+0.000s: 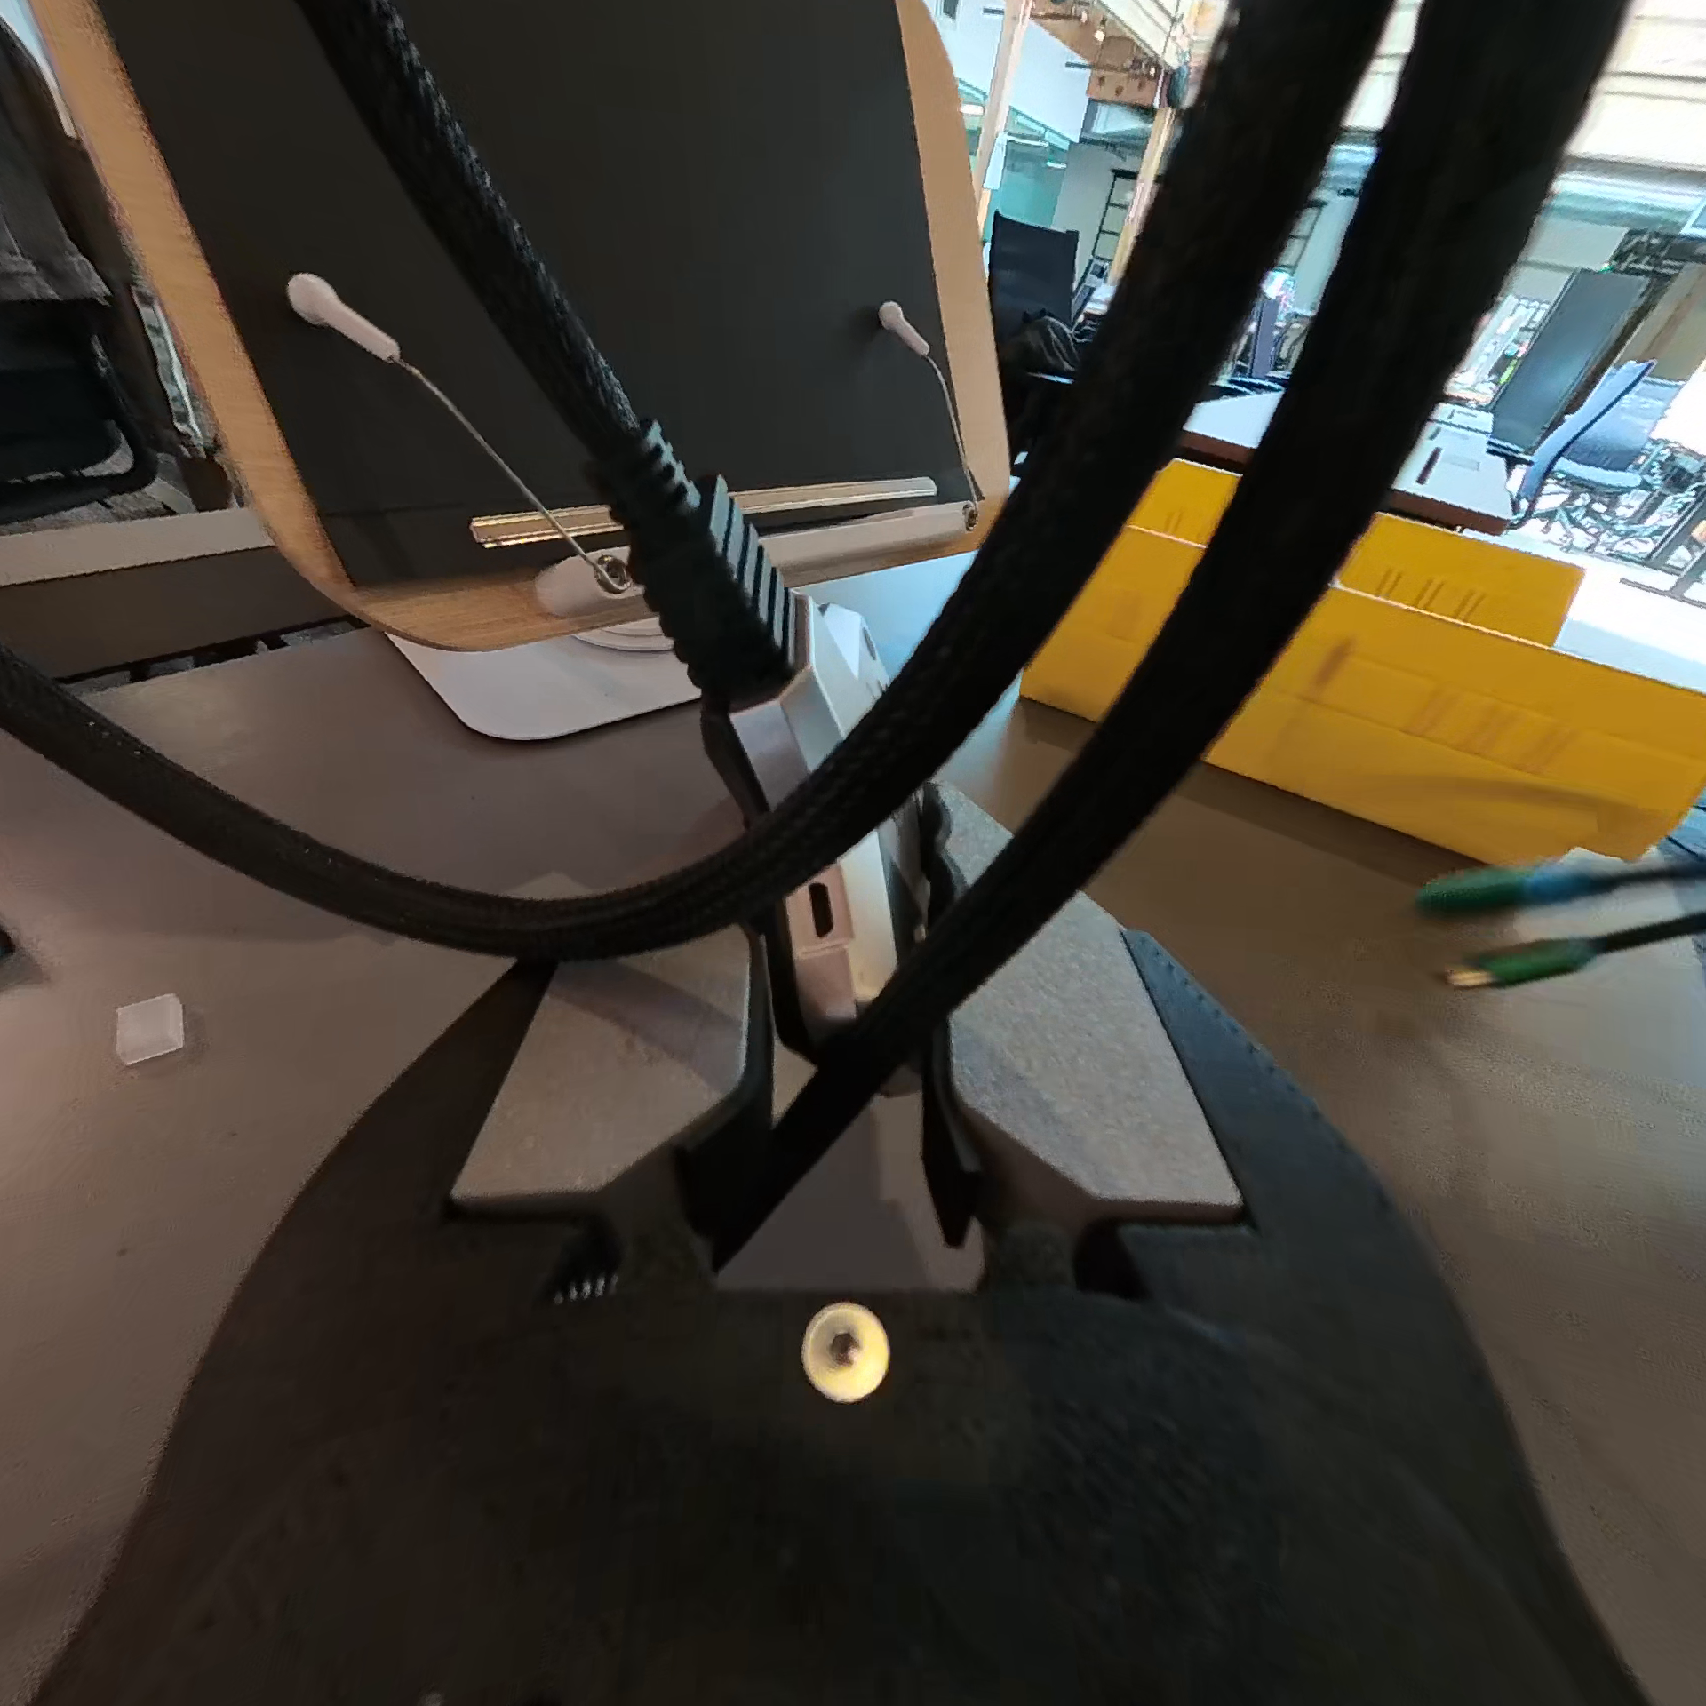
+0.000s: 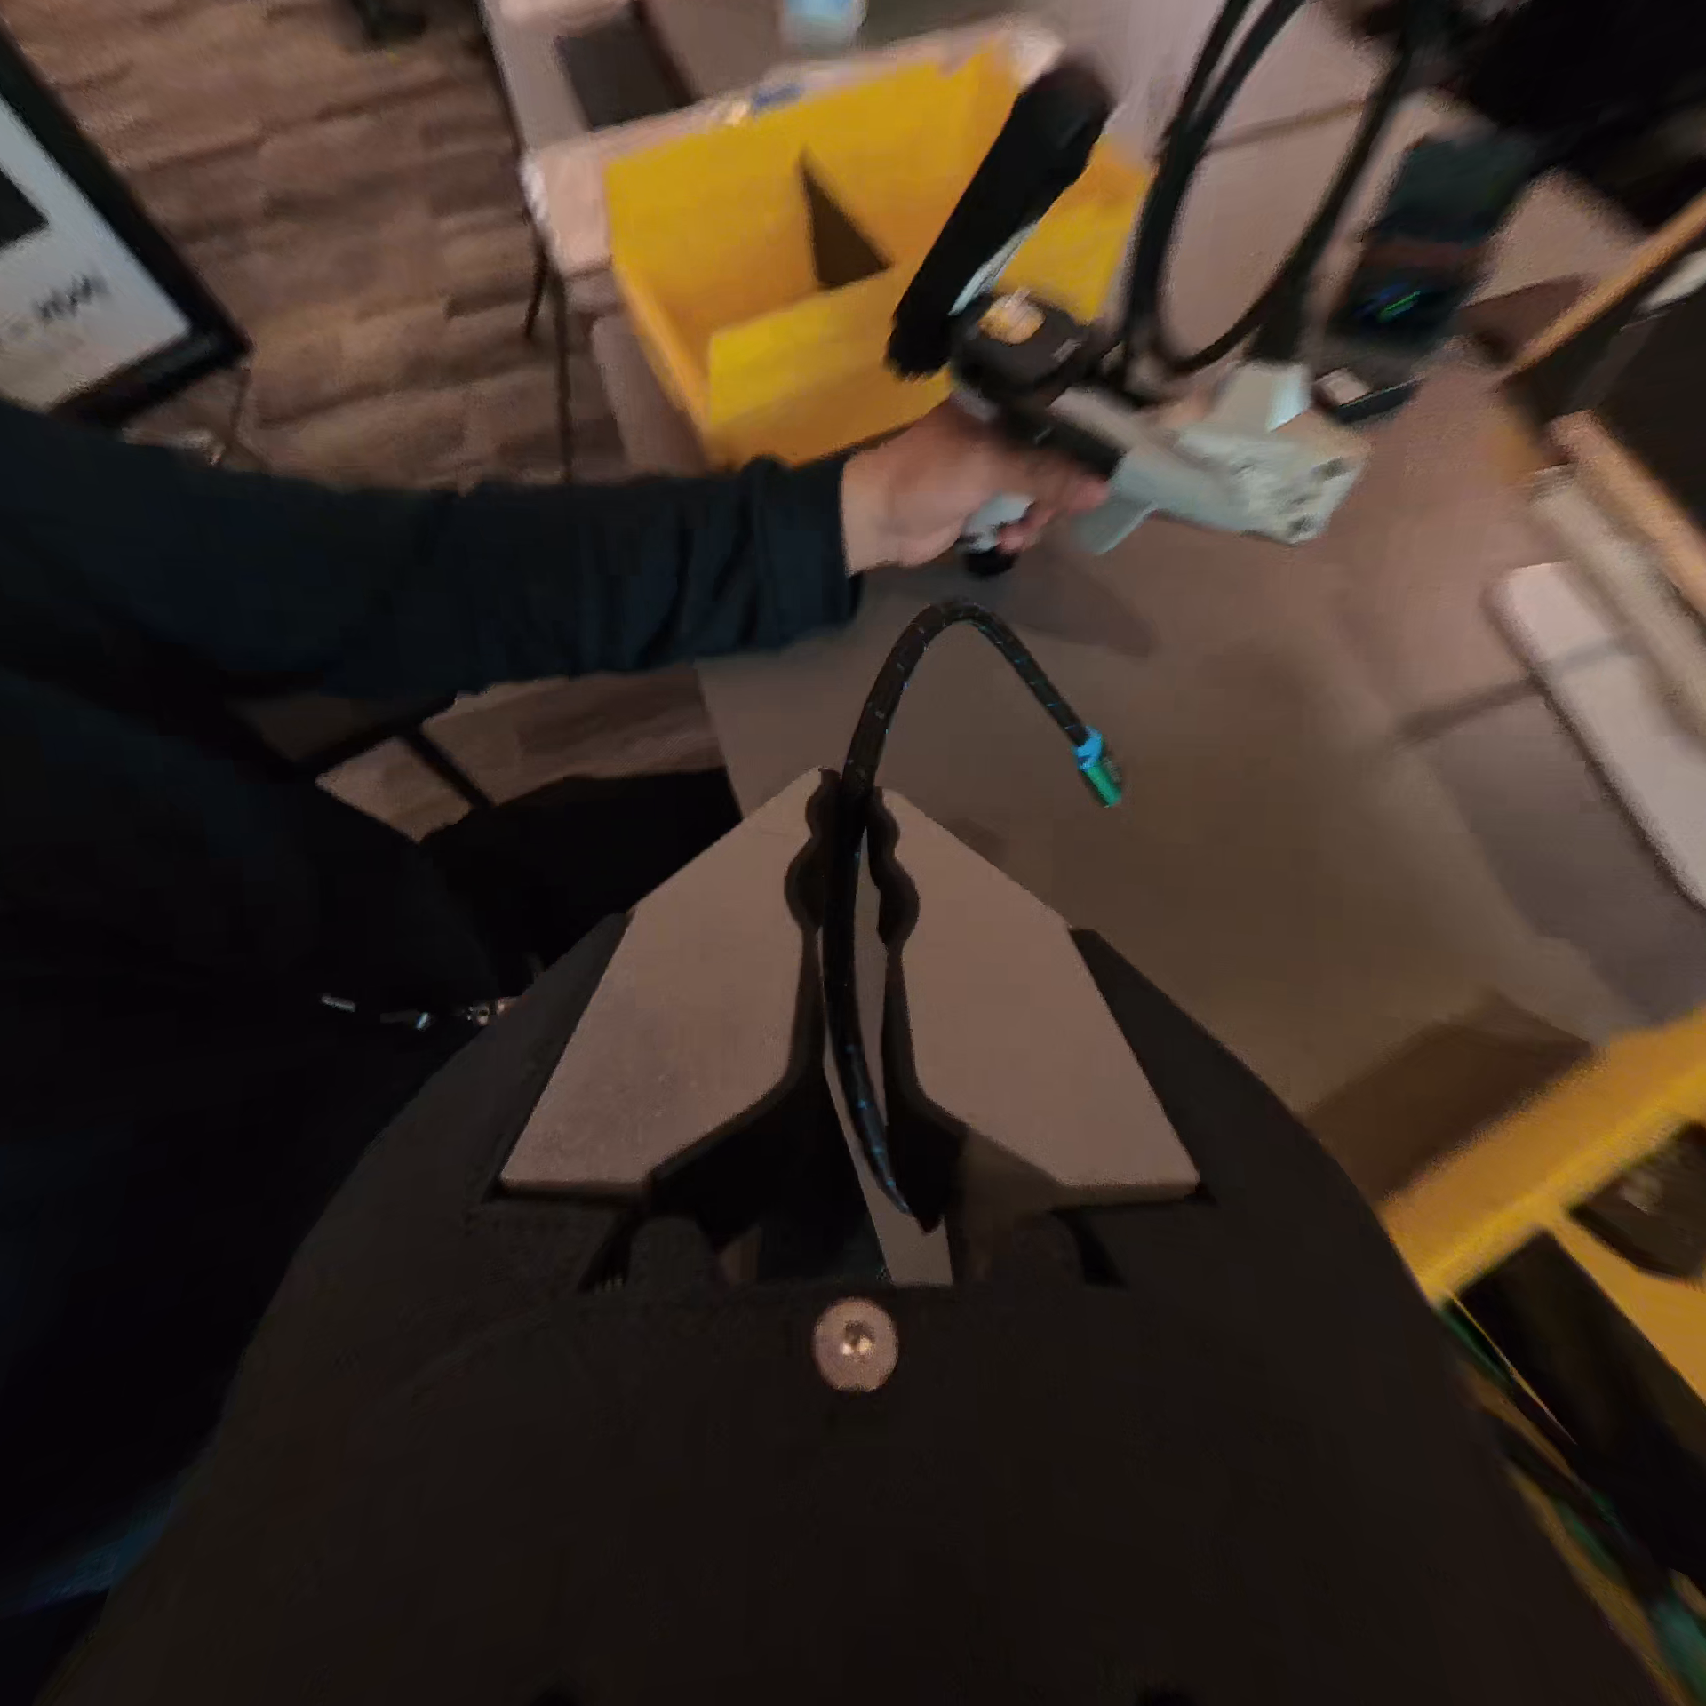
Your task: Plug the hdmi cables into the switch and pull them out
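My left gripper [image 1: 835, 831] is shut on the silver HDMI switch [image 1: 835, 960], held upright between its fingers. A black braided cable with a ribbed plug [image 1: 715, 591] is seated in the switch's top. An empty port [image 1: 820, 909] faces me on its side. More thick braided cables [image 1: 1154, 572] loop across the front. My right gripper [image 2: 854, 803] is shut on a thin black cable [image 2: 923, 628] whose green plug [image 2: 1099, 775] hangs free ahead of the fingers. Two green plugs [image 1: 1477, 891] show at the right in the left wrist view.
A wood-edged book stand [image 1: 554, 277] stands behind the switch. A yellow box [image 1: 1385, 692] sits at the right, also in the right wrist view [image 2: 785, 277]. A small clear cap [image 1: 148, 1025] lies on the table. A person's sleeved arm [image 2: 415, 572] reaches across. Left tips to right tips: about 30 cm. My left tips are roughly 20 cm from the small clear cap [image 1: 148, 1025].
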